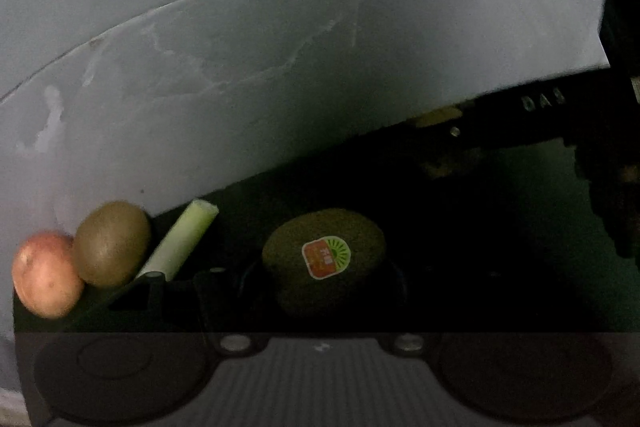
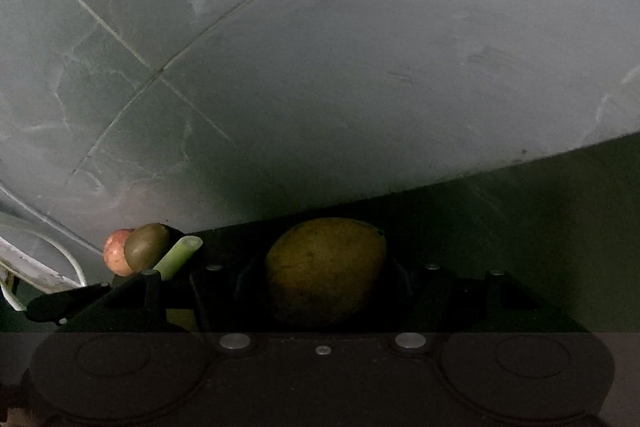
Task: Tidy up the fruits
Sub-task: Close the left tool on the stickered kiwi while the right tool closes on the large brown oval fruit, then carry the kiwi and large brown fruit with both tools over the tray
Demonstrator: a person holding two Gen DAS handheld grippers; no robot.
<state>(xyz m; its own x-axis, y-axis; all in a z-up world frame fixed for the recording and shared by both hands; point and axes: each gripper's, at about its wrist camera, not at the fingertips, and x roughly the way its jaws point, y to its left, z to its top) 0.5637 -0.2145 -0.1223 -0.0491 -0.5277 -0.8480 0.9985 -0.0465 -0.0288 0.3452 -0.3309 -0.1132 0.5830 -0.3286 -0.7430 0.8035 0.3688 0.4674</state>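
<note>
My left gripper pinches a stickered kiwi and my right gripper a mango, seemingly, in this gloom, above the dark table; either round fruit could roll out if I tilt.

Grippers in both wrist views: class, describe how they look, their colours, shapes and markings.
Both are black. The left gripper has a grey ribbed panel between two round discs, with two silver bolts. The right gripper has a plain dark body, the same discs and bolts, and black link arms with silver pins. Raised letters mark its side.
</note>
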